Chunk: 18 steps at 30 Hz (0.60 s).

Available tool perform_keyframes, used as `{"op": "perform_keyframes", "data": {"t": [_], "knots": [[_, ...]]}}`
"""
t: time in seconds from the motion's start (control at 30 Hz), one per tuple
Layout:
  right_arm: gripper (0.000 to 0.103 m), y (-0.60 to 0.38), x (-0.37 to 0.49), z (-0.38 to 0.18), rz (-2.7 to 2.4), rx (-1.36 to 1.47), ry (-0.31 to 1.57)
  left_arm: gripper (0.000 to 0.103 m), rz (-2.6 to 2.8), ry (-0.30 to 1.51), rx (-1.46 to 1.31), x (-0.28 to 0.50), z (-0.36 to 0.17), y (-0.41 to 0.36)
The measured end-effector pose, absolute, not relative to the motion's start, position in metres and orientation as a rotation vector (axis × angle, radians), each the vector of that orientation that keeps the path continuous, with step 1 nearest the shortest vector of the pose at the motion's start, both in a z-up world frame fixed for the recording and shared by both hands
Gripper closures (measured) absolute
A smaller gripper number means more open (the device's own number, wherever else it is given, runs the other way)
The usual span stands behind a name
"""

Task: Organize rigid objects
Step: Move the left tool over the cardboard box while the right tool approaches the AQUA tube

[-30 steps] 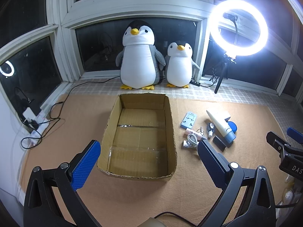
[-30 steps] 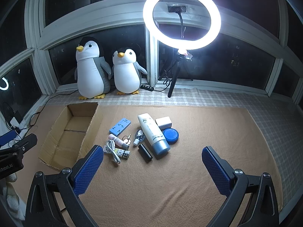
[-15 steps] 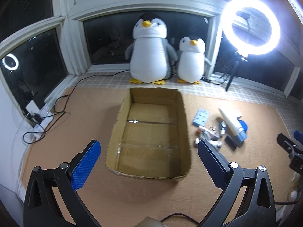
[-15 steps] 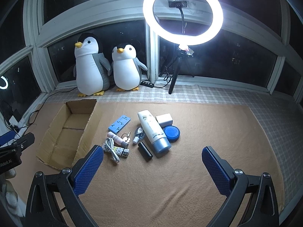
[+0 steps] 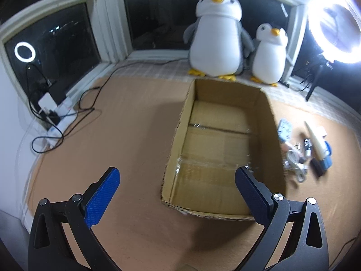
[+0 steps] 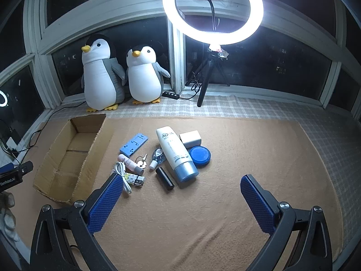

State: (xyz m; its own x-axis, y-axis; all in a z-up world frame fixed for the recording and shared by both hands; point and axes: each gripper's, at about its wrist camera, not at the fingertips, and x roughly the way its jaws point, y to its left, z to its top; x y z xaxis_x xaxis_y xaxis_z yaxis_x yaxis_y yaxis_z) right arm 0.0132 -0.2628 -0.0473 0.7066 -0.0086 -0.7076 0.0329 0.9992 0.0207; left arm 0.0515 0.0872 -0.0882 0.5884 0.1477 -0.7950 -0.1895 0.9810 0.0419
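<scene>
Both the left gripper point(image 5: 177, 194) and right gripper point(image 6: 180, 196) gape wide, empty; brown open box point(image 6: 58, 187) sits left of the white tube point(image 6: 174, 152)

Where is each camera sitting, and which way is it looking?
Left wrist: sits on the left gripper, looking along its open blue fingers down into the cardboard box.
Right wrist: sits on the right gripper, looking along its open fingers over the pile around the white tube; the left gripper's tip and a gloved hand show at its left edge.
Both see: the box, the pile, two penguin toys, the ring light.
</scene>
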Motion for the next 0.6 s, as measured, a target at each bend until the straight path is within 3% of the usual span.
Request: {"op": "perform_keyframes", "data": {"t": [0.43, 0.6], "knots": [[0.001, -0.291, 0.038, -0.077, 0.012, 0.06, 0.844, 0.012, 0.225, 1.0, -0.056, 0.07, -0.127, 0.098], [0.012, -0.288, 0.058, -0.085, 0.06, 0.011, 0.861, 0.017, 0.217, 1.022, -0.064, 0.075, -0.138, 0.098]]}}
